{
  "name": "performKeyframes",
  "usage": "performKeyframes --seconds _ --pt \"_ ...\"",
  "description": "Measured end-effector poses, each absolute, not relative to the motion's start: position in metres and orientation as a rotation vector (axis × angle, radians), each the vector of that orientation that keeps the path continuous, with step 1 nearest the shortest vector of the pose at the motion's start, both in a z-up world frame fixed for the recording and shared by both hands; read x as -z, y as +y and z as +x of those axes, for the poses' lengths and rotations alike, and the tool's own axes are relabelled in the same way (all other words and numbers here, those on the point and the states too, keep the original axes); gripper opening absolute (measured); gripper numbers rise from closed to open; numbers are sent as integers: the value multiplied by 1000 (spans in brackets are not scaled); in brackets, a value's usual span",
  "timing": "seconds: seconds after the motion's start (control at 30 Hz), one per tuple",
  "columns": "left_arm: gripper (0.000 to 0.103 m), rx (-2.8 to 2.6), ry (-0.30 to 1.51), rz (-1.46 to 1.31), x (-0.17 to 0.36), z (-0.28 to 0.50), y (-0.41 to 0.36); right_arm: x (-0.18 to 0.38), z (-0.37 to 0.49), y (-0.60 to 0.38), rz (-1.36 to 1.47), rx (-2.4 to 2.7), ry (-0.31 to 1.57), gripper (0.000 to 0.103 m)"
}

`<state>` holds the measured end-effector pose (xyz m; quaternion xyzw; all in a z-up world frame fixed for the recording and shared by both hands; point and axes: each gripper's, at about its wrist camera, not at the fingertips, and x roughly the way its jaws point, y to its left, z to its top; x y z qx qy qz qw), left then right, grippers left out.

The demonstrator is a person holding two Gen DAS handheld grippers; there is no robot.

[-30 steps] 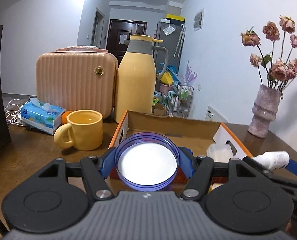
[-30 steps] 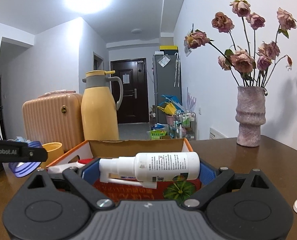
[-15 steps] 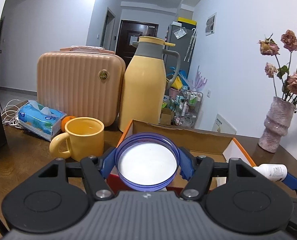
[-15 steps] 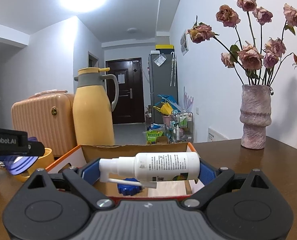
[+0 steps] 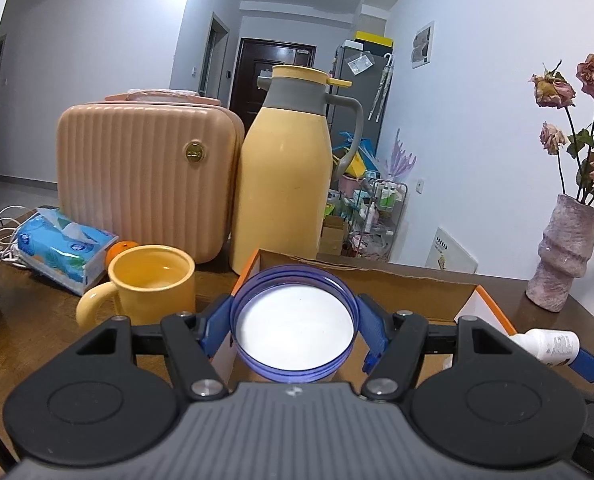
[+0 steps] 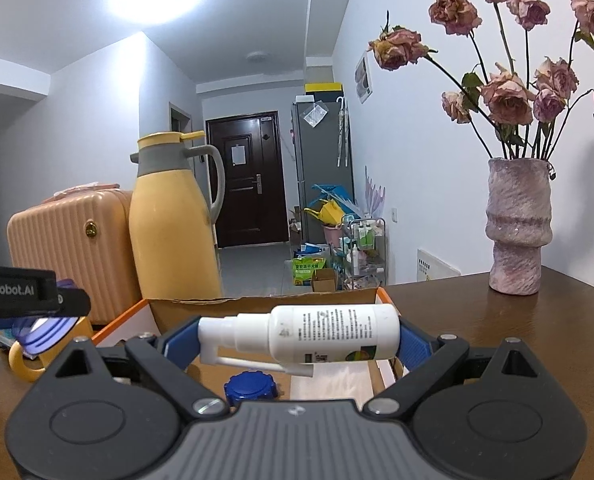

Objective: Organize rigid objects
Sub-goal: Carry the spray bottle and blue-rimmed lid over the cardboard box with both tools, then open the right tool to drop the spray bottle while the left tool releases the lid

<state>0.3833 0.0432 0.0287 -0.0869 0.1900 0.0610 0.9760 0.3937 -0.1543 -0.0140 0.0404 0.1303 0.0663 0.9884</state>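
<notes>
Jaws grip lid (image 5: 293, 326) and spray bottle (image 6: 321, 334) over open box (image 6: 265, 305).

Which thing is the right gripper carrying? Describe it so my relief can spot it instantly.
Find the orange-edged cardboard box before the tall yellow jug. Over it the right gripper clamps a white spray bottle lying sideways, nozzle left; only it is white with printed text.

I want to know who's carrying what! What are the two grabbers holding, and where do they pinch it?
Left gripper: the blue lid, pinched across its rim. Right gripper: the white spray bottle, squeezed end to end.
</notes>
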Motion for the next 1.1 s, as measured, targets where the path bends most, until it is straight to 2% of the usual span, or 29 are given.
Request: performKeyframes --seconds 1.1 --pt "68 -144 514 -46 -10 456 44 28 456 -140 -13 -137 383 97"
